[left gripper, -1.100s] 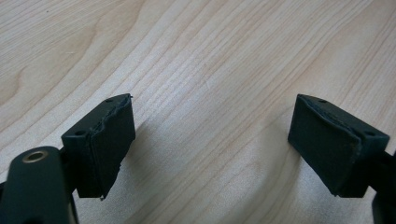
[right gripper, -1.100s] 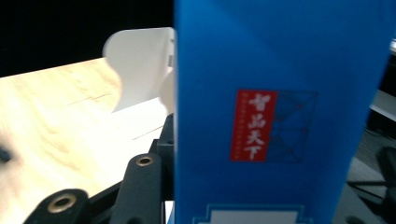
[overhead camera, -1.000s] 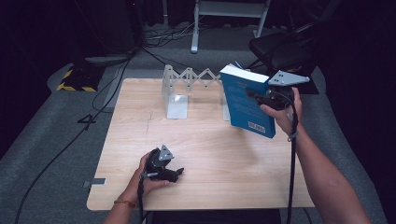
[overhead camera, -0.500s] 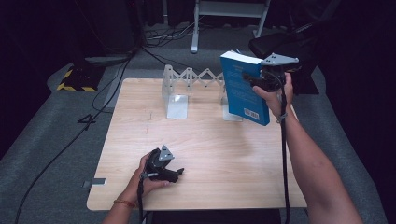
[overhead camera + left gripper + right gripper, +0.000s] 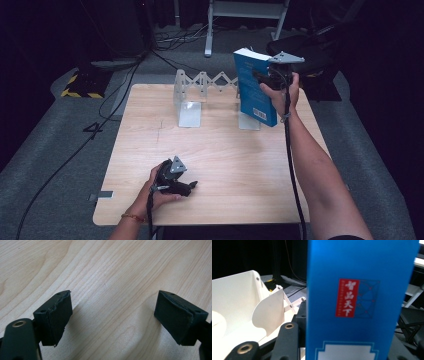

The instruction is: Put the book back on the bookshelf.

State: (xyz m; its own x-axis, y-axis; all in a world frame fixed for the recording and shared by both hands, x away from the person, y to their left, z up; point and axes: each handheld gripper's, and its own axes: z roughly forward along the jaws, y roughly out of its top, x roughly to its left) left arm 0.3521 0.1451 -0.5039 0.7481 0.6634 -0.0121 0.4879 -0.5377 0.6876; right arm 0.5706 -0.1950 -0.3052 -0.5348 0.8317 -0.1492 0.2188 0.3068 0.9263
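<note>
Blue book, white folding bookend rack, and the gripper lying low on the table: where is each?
blue book (image 5: 251, 85), high view, its front cover.
white folding bookend rack (image 5: 189, 114), high view, its left foot plate.
left gripper (image 5: 192, 185), high view, between its fingertips.

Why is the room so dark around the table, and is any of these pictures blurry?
High view: light falls on the wooden table, the surroundings go black. Left gripper view: sharp wood grain, soft shadows beside the pads. Right gripper view: the blue book looms close, its red label slightly soft.

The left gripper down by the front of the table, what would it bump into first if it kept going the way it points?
Probably just the bare wooden table. The left gripper has its fingers open with only wood grain ahead, though its tilt is hard to judge.
</note>
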